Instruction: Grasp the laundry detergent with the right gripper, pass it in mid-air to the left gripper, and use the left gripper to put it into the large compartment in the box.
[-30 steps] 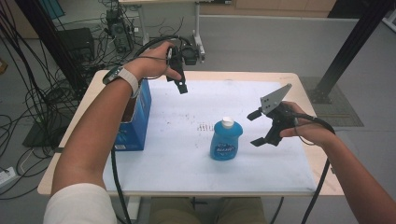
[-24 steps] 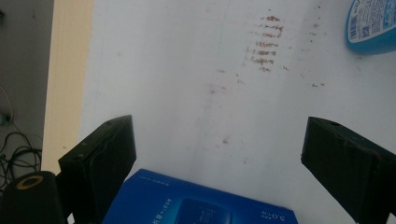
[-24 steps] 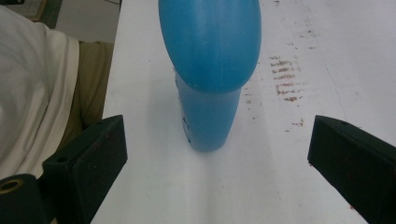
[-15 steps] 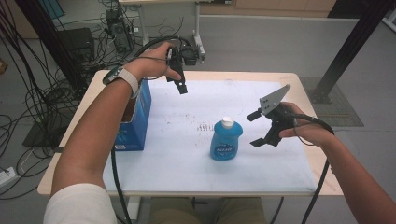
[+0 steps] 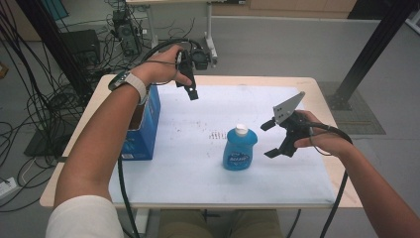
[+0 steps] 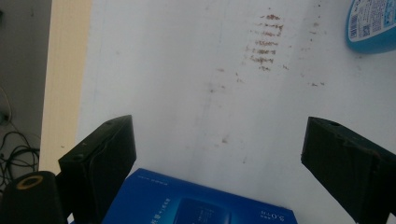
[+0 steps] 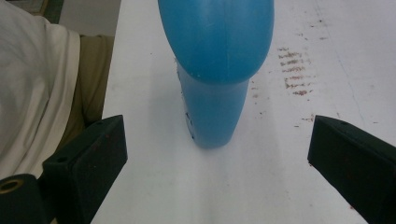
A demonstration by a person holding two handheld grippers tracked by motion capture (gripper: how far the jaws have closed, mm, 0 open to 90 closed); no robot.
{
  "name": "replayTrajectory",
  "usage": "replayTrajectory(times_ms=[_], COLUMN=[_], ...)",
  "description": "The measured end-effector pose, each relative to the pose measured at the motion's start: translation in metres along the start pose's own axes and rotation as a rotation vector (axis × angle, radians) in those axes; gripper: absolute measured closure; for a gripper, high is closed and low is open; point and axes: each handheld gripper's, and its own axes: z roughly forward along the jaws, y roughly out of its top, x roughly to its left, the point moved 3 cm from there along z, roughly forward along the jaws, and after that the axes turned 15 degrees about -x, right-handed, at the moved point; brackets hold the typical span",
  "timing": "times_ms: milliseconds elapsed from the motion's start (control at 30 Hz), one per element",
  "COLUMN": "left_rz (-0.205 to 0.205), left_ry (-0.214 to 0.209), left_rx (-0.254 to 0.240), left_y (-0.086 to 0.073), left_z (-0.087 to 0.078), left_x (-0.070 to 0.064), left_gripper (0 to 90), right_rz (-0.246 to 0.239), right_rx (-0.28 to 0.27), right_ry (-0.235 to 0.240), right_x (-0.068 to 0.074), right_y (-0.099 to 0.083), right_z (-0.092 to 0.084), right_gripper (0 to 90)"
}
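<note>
- Blue bottle with white cap, stood upright near the middle of the surface, toward the near edge.
- White-and-blue label seen on its front; print too small to be read.
- Right gripper held just beside the bottle, jaws spread wide, nothing grasped.
- Left gripper raised near the far edge above a blue box, released, nothing held.

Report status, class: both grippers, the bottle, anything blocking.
Left gripper open, empty. Right gripper open, beside blue bottle, not touching. Bottle upright. Nothing between.
</note>
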Motion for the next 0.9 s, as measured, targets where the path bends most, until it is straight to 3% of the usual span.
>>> replayTrajectory(times_ms=[900], left_rz=[0.001], left_ry=[-0.001], left_rx=[0.006], left_y=[-0.0010], left_z=[0.0016], left_x=[-0.0002], left_gripper=[10.6], right_rz=[0.019], right_rx=[0.008], right_ry=[0.004], right_x=[-0.0013], right_y=[-0.0106], right_z=[0.0096], right_gripper=[4.5])
